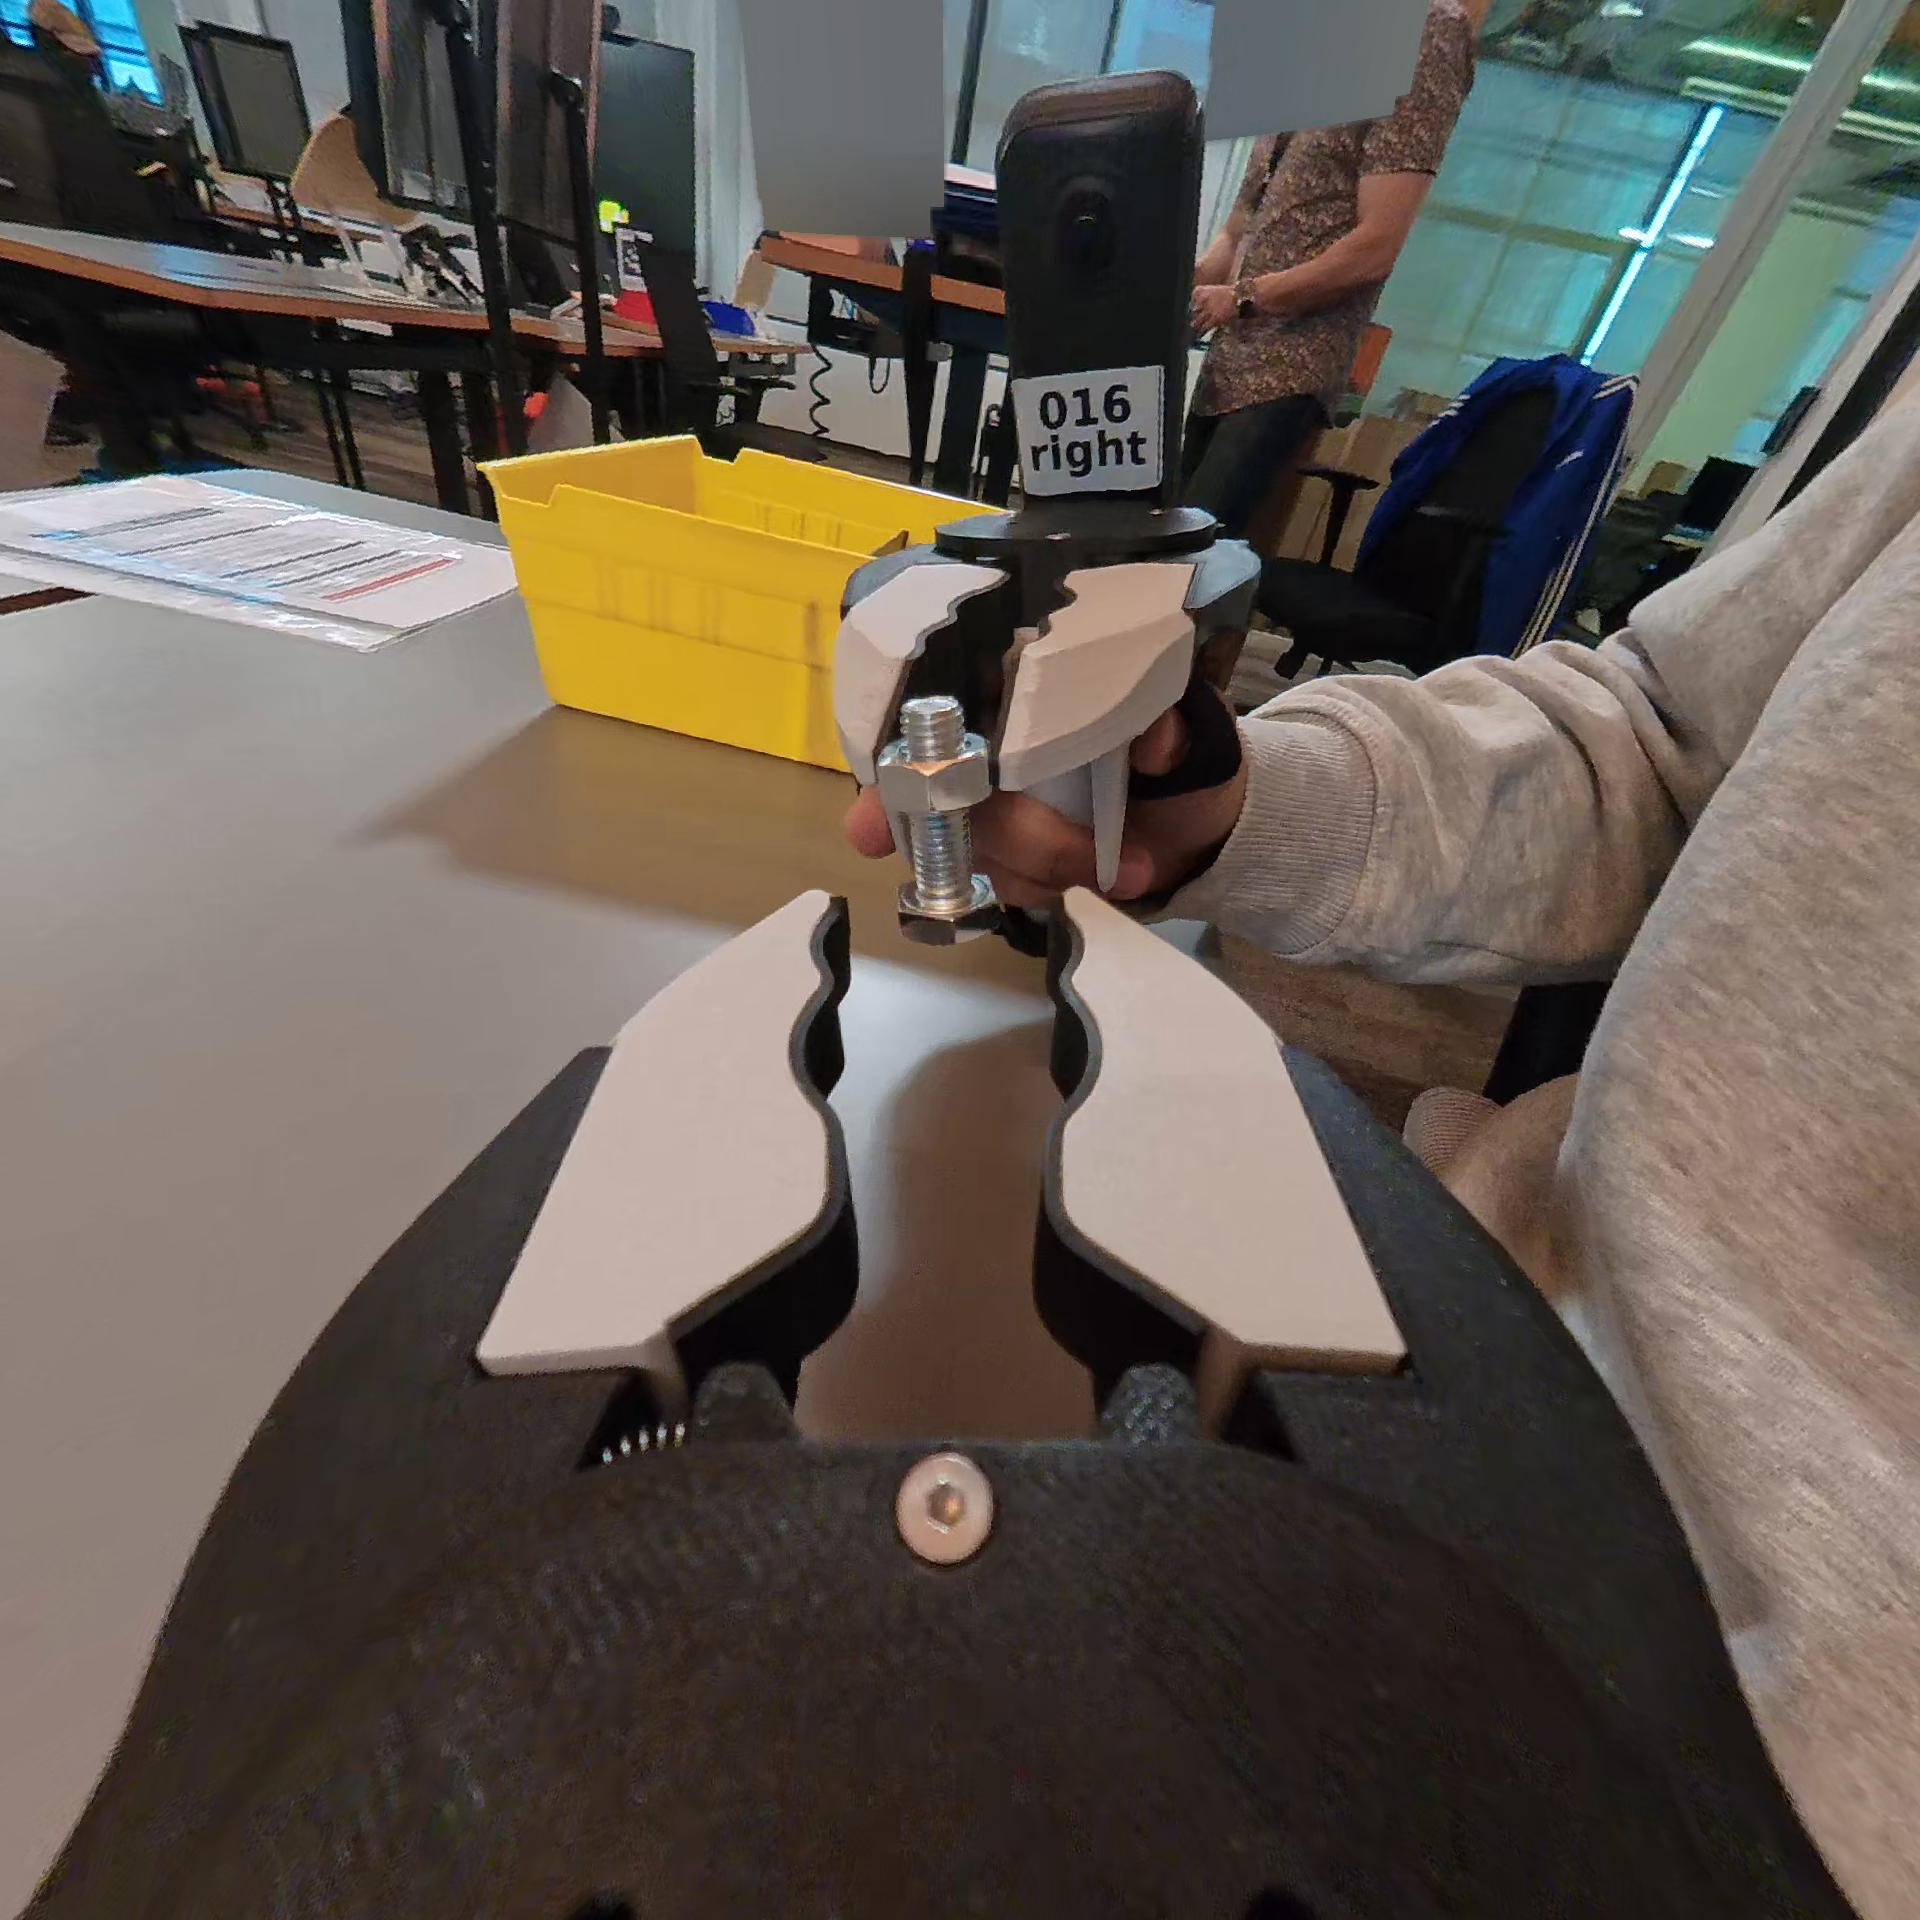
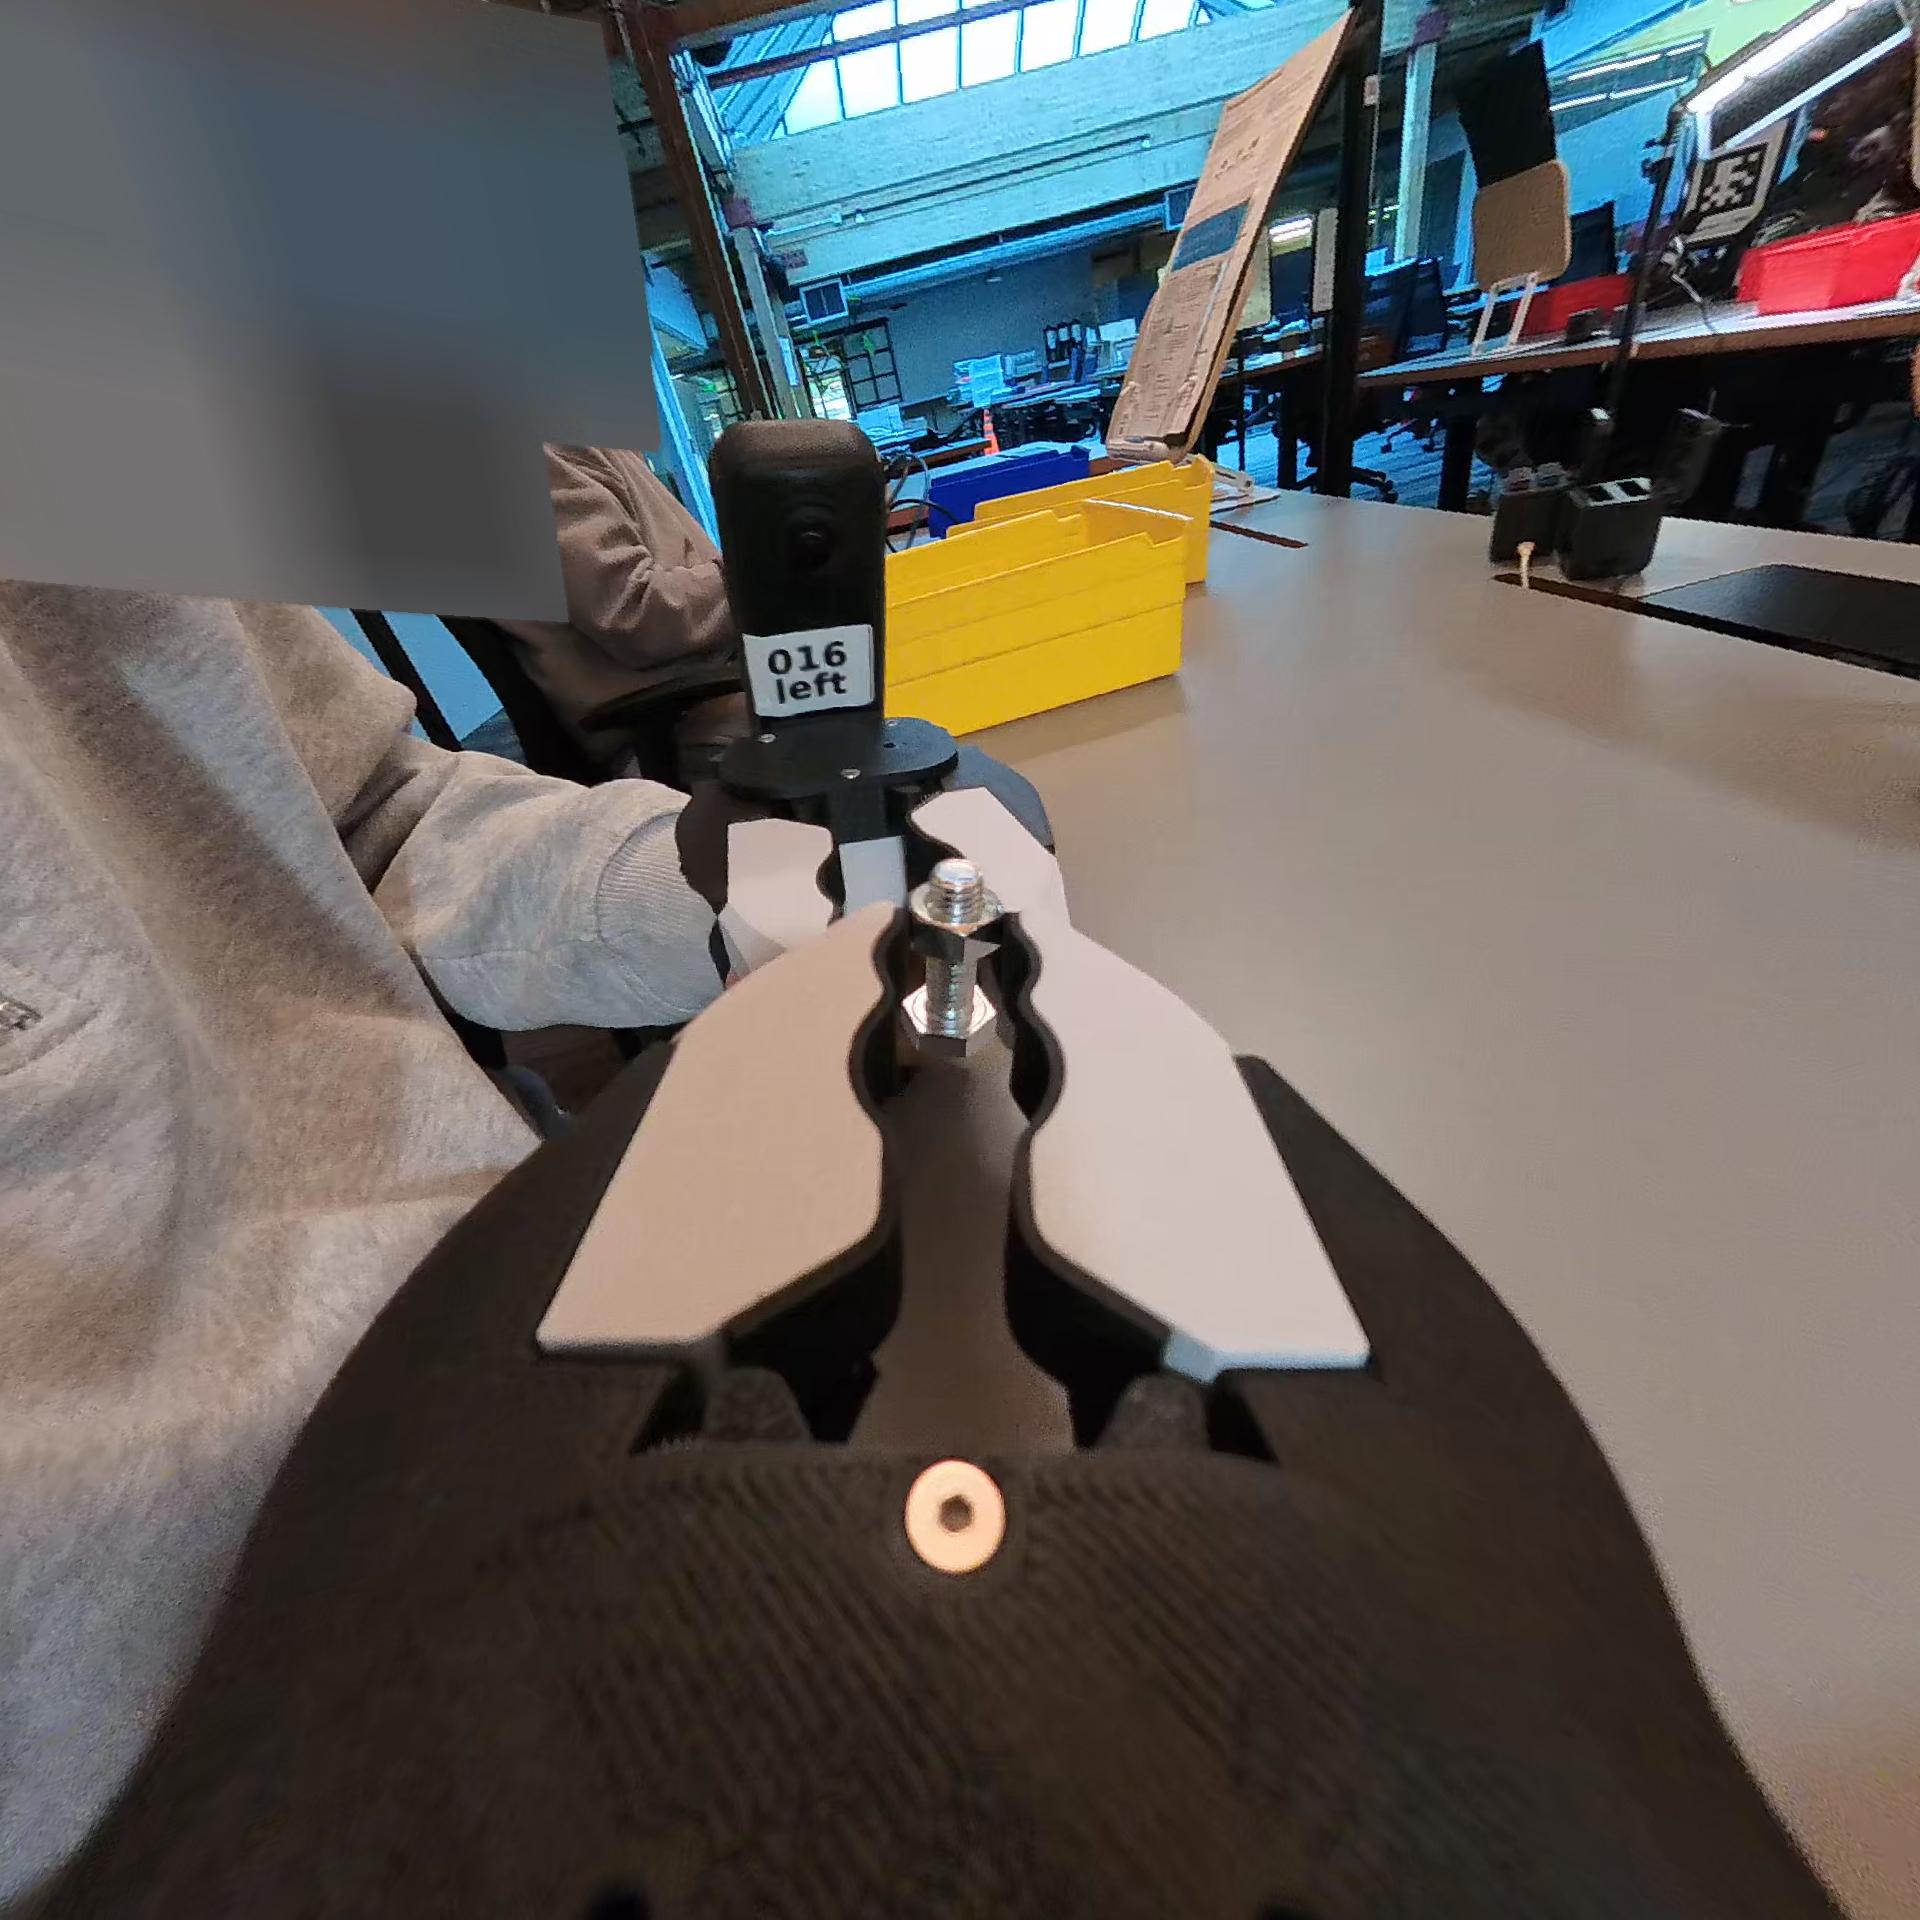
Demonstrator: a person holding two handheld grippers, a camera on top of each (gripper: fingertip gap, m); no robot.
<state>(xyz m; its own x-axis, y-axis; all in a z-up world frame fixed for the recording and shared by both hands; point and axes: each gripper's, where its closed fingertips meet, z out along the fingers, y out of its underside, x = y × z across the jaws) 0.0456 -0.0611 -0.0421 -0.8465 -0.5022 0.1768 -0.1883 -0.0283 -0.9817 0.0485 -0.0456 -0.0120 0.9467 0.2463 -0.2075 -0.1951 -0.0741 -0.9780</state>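
A silver bolt [image 2: 948,987] stands upright, head down, with a hex nut [image 2: 954,928] threaded near its top. My right gripper [image 2: 953,925] is shut on the nut and holds the bolt above the grey table [image 2: 1455,935]. In the left wrist view the bolt [image 1: 935,831] hangs from the right gripper [image 1: 966,748]. My left gripper [image 1: 951,914] is open, and its fingertips flank the bolt head [image 1: 940,916] without touching it. The left gripper also shows in the right wrist view [image 2: 883,883], just behind the bolt.
A yellow bin [image 1: 675,582] stands on the table behind the grippers, and a laminated sheet [image 1: 239,561] lies at the far left. More yellow bins [image 2: 1039,613], small black boxes [image 2: 1569,530] and a black pad [image 2: 1787,613] show in the right wrist view. A person [image 1: 1309,260] stands beyond the table. The tips of both grippers are at nearly the same place.
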